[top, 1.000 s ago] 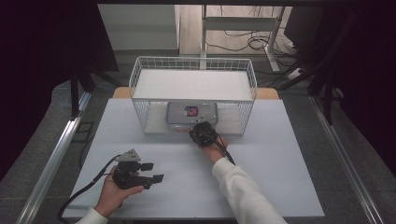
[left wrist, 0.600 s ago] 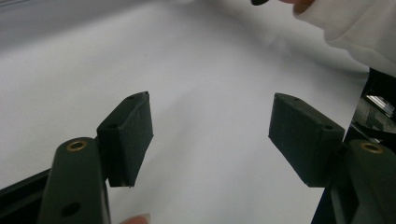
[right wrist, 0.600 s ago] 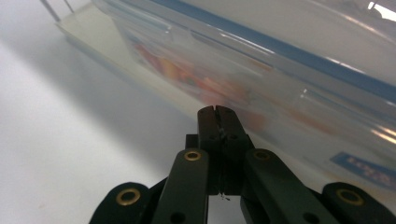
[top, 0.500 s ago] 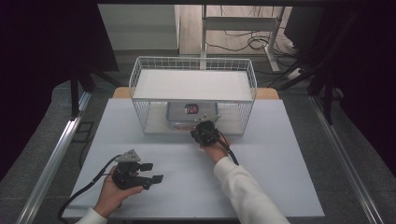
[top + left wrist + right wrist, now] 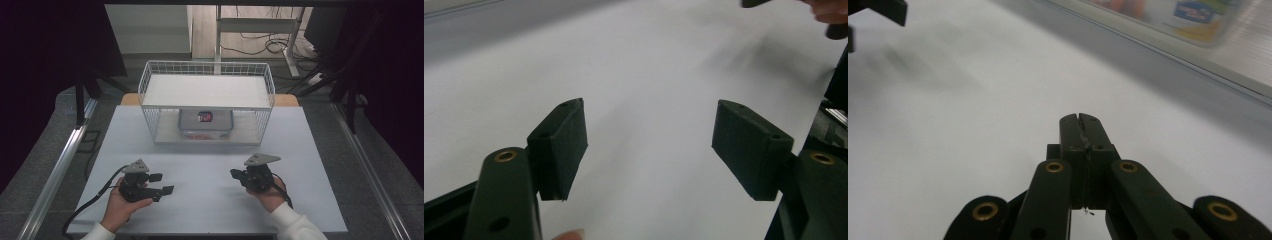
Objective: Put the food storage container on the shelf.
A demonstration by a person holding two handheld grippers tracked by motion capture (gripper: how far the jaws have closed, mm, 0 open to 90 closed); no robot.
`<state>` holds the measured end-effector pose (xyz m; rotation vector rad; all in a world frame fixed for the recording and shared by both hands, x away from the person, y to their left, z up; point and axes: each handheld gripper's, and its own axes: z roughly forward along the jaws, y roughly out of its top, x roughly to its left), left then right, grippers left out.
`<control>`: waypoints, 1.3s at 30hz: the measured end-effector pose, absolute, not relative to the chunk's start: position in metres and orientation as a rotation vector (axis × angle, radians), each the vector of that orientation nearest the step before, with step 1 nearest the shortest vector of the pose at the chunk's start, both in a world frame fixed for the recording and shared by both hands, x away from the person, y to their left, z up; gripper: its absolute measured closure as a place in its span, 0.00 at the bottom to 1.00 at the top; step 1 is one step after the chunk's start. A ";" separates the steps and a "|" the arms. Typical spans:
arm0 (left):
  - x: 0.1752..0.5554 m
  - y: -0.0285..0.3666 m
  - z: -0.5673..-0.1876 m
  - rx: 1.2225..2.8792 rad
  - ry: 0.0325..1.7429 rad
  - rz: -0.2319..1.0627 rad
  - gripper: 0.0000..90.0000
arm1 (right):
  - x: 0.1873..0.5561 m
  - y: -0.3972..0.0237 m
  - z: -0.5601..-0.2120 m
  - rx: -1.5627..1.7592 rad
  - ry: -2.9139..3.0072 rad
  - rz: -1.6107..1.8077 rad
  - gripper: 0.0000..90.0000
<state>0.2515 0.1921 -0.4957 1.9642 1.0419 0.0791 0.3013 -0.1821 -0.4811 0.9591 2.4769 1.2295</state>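
While both hands idle: left gripper (image 5: pixel 649 145) jaws spread, right gripper (image 5: pixel 1082 125) pressed together, empty; lidded food tub (image 5: pixel 205 124) parked in wire basket (image 5: pixel 150 80) ahead.

Two black grippers: left gripper (image 5: pixel 161 183), right gripper (image 5: pixel 236 173). Brass-ringed screw holes along linkage arms. Grey three-cornered plates on top. Black cables trailing behind. White sleeves (image 5: pixel 295 225) at both wrists.

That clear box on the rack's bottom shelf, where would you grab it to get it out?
Probably by its near edge, coming in low from the person's side. The clear box sits on the wire rack's lower level with a shelf close above, so reaching down from the top looks blocked; the front seems open.
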 end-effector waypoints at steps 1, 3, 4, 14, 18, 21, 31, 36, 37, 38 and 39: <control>0.253 0.193 -0.496 1.955 1.048 0.080 0.33 | 0.296 -0.191 -0.478 0.961 2.473 1.243 0.99; 0.254 0.193 -0.496 1.960 1.052 0.093 0.33 | 0.289 -0.199 -0.477 0.950 2.469 1.235 0.99; 0.254 0.193 -0.496 1.960 1.052 0.093 0.33 | 0.286 -0.203 -0.476 0.950 2.468 1.231 0.99; 0.252 0.195 -0.496 2.001 1.049 0.167 0.33 | 0.275 -0.250 -0.477 1.026 2.419 1.201 0.99; 0.251 0.195 -0.497 2.018 1.050 0.194 0.32 | 0.277 -0.258 -0.477 1.043 2.406 1.200 0.95; 0.249 0.195 -0.497 2.044 1.048 0.222 0.31 | 0.280 -0.259 -0.478 1.057 2.389 1.221 0.62; 0.250 0.196 -0.498 2.055 1.049 0.240 0.30 | 0.286 -0.262 -0.478 1.078 2.354 1.216 0.32; 0.253 0.196 -0.499 2.046 1.053 0.235 0.30 | 0.284 -0.262 -0.477 1.078 2.340 1.213 0.31; 0.254 0.196 -0.499 2.046 1.058 0.241 0.29 | 0.283 -0.263 -0.477 1.085 2.333 1.216 0.29; 0.254 0.196 -0.499 2.046 1.058 0.241 0.29 | 0.283 -0.263 -0.477 1.085 2.333 1.216 0.29; 0.255 0.196 -0.499 2.044 1.060 0.239 0.29 | 0.283 -0.263 -0.478 1.087 2.342 1.216 0.29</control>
